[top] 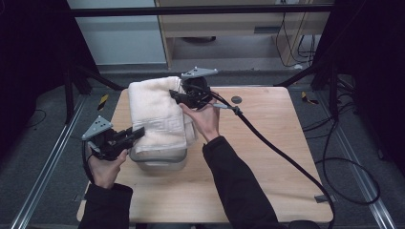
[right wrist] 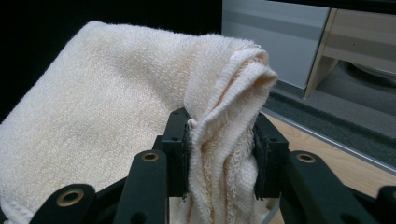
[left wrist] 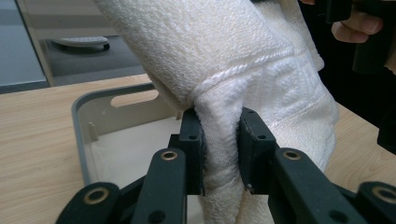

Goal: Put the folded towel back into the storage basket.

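The folded towel (top: 155,117) was being carried over the grey bin (top: 160,160) on the table (top: 267,157), judged ready for lowering inside evenly. Its near end was pinched by the left gripper (left wrist: 221,140), its far end clamped in the right gripper (right wrist: 222,149).

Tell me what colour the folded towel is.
Cream white towel, with a woven key-pattern band; clearest in the high view.

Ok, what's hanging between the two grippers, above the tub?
The folded white towel spans from the left gripper to the right gripper, each clamped on an end, over the grey tub, in the high view.
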